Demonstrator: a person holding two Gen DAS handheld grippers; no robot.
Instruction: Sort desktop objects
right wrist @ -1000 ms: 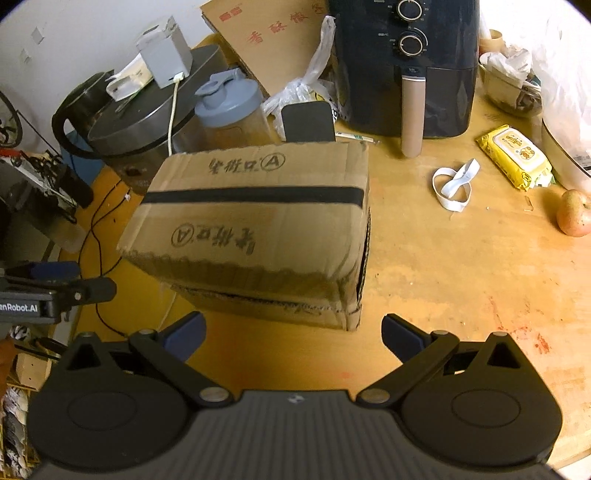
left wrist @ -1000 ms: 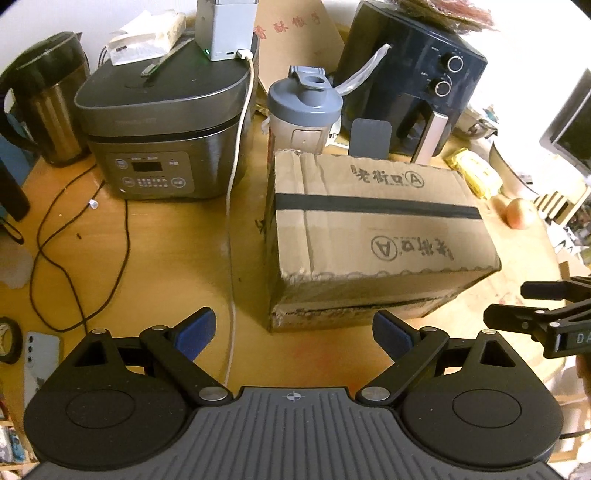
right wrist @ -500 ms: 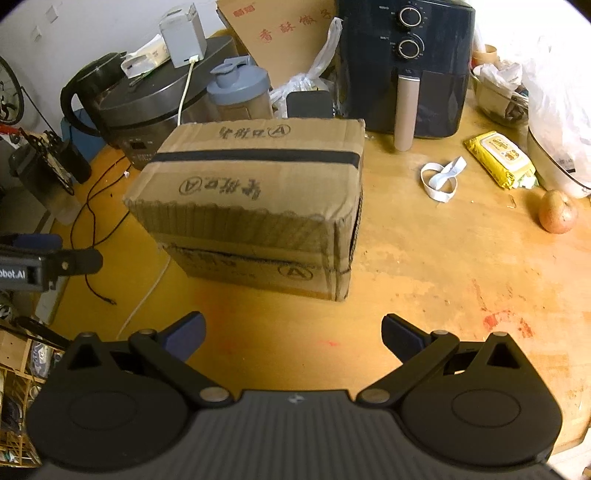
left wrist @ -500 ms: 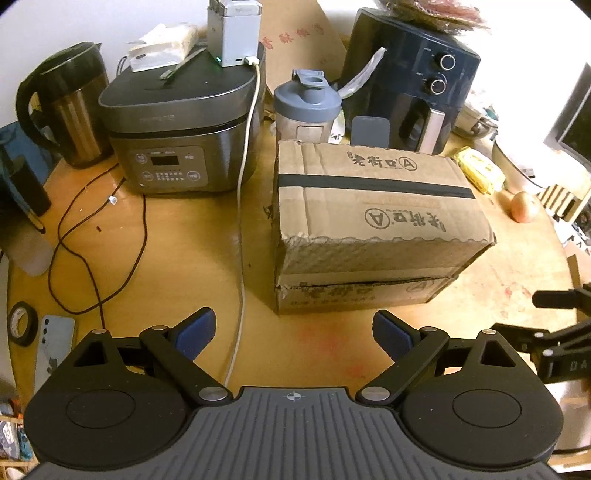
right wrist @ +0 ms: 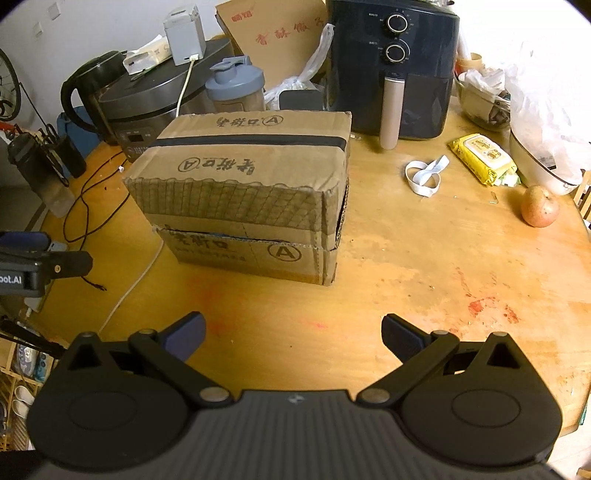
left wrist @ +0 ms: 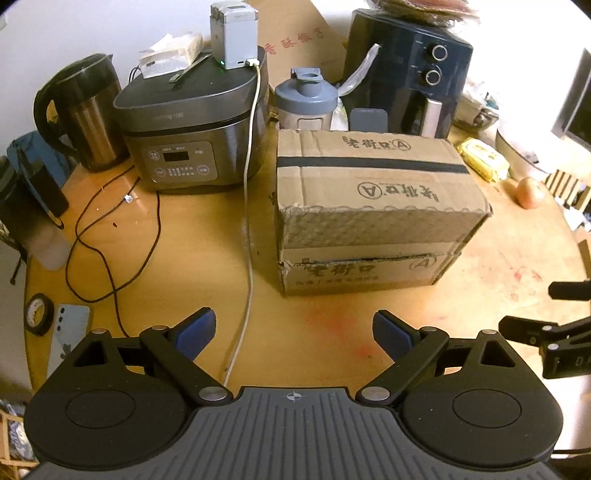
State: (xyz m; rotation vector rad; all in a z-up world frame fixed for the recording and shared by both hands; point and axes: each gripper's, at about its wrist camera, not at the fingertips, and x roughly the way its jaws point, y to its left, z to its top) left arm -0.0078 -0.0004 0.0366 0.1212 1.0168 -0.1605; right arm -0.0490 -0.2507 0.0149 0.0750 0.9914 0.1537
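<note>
Both tools, left tool (left wrist: 293,332) and right tool (right wrist: 291,338), gape empty; the cardboard box (left wrist: 373,206) lies ahead between them (long axis crosswise).

The right gripper (right wrist: 291,336) hangs wide open over bare wooden table (right wrist: 406,280); a taped cardboard box (right wrist: 251,192) lies at eleven o'clock, an apple (right wrist: 540,205) at two.

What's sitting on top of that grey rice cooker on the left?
On the rice cooker lid stand a white charger block with a white cable plugged in, a tissue pack and a thin flat utensil-like item. What lies under the tissues is hidden.
</note>
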